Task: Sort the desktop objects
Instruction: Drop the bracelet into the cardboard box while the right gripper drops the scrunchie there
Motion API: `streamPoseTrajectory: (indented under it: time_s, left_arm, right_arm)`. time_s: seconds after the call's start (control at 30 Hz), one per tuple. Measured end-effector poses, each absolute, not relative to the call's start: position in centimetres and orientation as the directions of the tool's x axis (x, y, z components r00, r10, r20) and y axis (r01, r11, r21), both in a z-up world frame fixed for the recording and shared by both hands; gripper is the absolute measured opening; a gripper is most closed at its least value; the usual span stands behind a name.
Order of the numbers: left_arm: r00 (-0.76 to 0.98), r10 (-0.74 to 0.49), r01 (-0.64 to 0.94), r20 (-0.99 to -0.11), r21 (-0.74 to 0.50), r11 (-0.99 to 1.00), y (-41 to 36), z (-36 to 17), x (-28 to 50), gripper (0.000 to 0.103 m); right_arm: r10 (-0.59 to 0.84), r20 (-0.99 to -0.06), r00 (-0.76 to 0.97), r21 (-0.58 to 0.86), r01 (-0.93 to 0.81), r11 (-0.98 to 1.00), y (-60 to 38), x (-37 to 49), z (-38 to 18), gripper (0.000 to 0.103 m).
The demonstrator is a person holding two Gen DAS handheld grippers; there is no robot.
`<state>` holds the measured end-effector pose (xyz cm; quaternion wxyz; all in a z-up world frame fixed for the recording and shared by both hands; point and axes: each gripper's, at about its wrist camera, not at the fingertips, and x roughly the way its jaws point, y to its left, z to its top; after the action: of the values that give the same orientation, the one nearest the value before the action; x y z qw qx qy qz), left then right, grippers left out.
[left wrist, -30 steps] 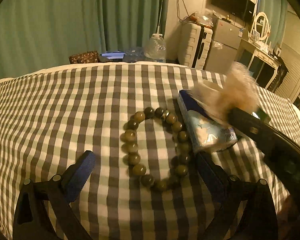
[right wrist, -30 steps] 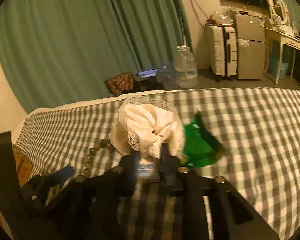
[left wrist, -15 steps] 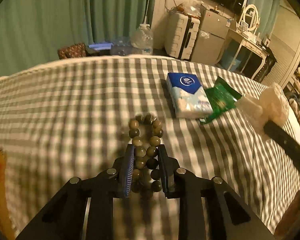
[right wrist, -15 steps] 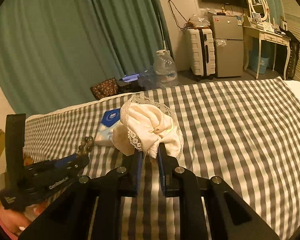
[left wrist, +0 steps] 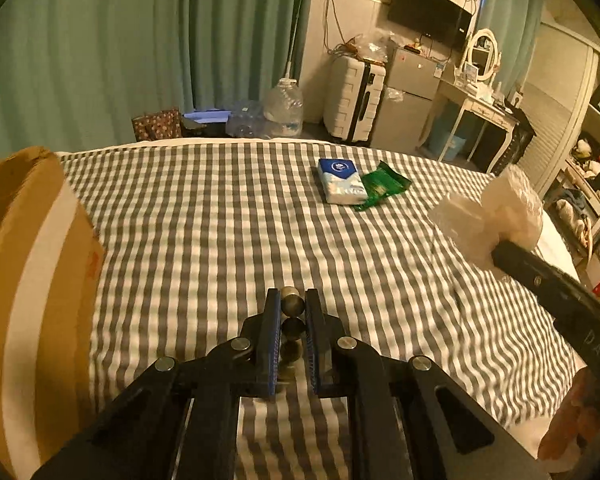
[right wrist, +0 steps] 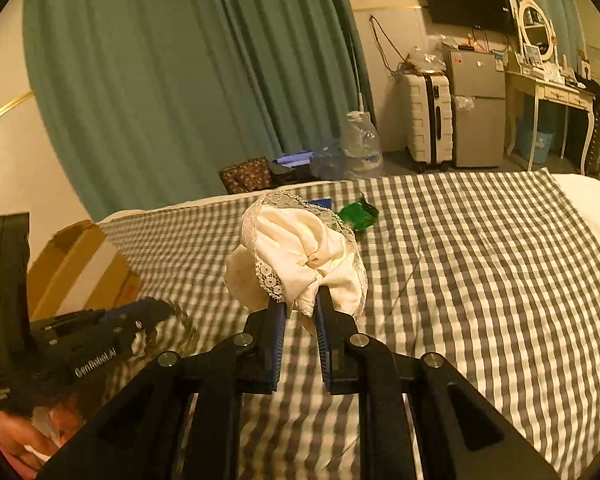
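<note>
My left gripper (left wrist: 292, 300) is shut on a bracelet of dark round beads (left wrist: 292, 312) and holds it above the checked cloth; the beads hang blurred below it in the right wrist view (right wrist: 180, 320). My right gripper (right wrist: 302, 300) is shut on a cream lace scrunchie (right wrist: 296, 256), lifted off the surface; the scrunchie shows at the right of the left wrist view (left wrist: 496, 216). A blue tissue pack (left wrist: 340, 180) and a green packet (left wrist: 382, 188) lie side by side far across the cloth.
An open cardboard box (left wrist: 32, 280) stands at the left edge of the checked surface (left wrist: 204, 240), close to my left gripper. Beyond the far edge are water jugs (left wrist: 284, 112), a suitcase (left wrist: 354, 100) and a small fridge (left wrist: 408, 116).
My left gripper closed on the bead bracelet, lifted it and swung left toward the cardboard box. My right gripper lifted the scrunchie away from the tissue pack and green packet.
</note>
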<state>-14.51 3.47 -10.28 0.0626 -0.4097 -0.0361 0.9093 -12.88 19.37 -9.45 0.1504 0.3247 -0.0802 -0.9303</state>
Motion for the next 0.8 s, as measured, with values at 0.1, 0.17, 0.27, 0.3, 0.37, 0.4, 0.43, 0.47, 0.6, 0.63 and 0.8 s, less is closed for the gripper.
streamPoseTrajectory:
  time_s: [0.1,0.17,0.27,0.3,0.37,0.4,0.43,0.47,0.6,0.63,0.8]
  left_arm:
    - [-0.663,0.15,-0.079,-0.734,-0.131,-0.988,3.2,-9.4,-12.7,0.011]
    - [-0.68,0.148,-0.071,-0.718,-0.137,-0.988,2.9,-8.4,-11.8,0.011]
    - [-0.708,0.151,-0.06,-0.69,-0.154,-0.986,2.5,-6.7,-10.9,0.011]
    - [-0.714,0.147,-0.058,-0.684,-0.151,-0.987,2.4,-6.1,-10.6,0.011]
    - [-0.727,0.142,-0.053,-0.672,-0.151,-0.987,2.1,-5.0,-10.2,0.011]
    - [-0.73,0.148,-0.048,-0.667,-0.167,-0.985,1.7,-4.4,-9.9,0.011]
    - [-0.734,0.155,-0.038,-0.661,-0.187,-0.982,1.3,-3.7,-9.8,0.011]
    - [-0.738,0.16,-0.029,-0.655,-0.206,-0.978,0.9,-3.0,-9.7,0.011]
    - [-0.767,0.135,-0.004,-0.627,-0.206,-0.978,-1.4,0.2,-8.9,0.011]
    - [-0.773,0.131,-0.001,-0.621,-0.206,-0.979,-1.9,0.7,-8.7,0.011]
    - [-0.811,0.044,0.071,-0.584,-0.172,-0.983,-6.0,3.4,-7.6,0.011]
  right_arm:
    - [-0.341,-0.566,-0.751,0.238,0.248,-0.939,18.8,-11.4,-8.3,0.014]
    - [-0.345,-0.562,-0.752,0.23,0.258,-0.938,18.5,-10.7,-7.8,0.014]
    - [-0.354,-0.56,-0.749,0.219,0.278,-0.935,17.7,-9.8,-7.2,0.014]
    - [-0.358,-0.56,-0.747,0.216,0.286,-0.934,17.4,-9.5,-7.0,0.014]
    - [-0.364,-0.558,-0.746,0.216,0.293,-0.931,16.9,-9.2,-6.5,0.014]
    - [-0.372,-0.557,-0.742,0.22,0.3,-0.928,16.9,-9.0,-6.3,0.014]
    - [-0.389,-0.557,-0.733,0.237,0.309,-0.921,16.5,-8.8,-6.0,0.014]
    - [-0.403,-0.559,-0.725,0.253,0.313,-0.915,16.1,-8.6,-5.7,0.014]
    - [-0.446,-0.547,-0.709,0.269,0.356,-0.895,14.0,-7.9,-3.7,0.014]
    - [-0.463,-0.534,-0.708,0.266,0.379,-0.886,13.0,-7.7,-2.9,0.014]
    - [-0.516,-0.513,-0.686,0.232,0.468,-0.853,7.6,-6.8,-1.3,0.014]
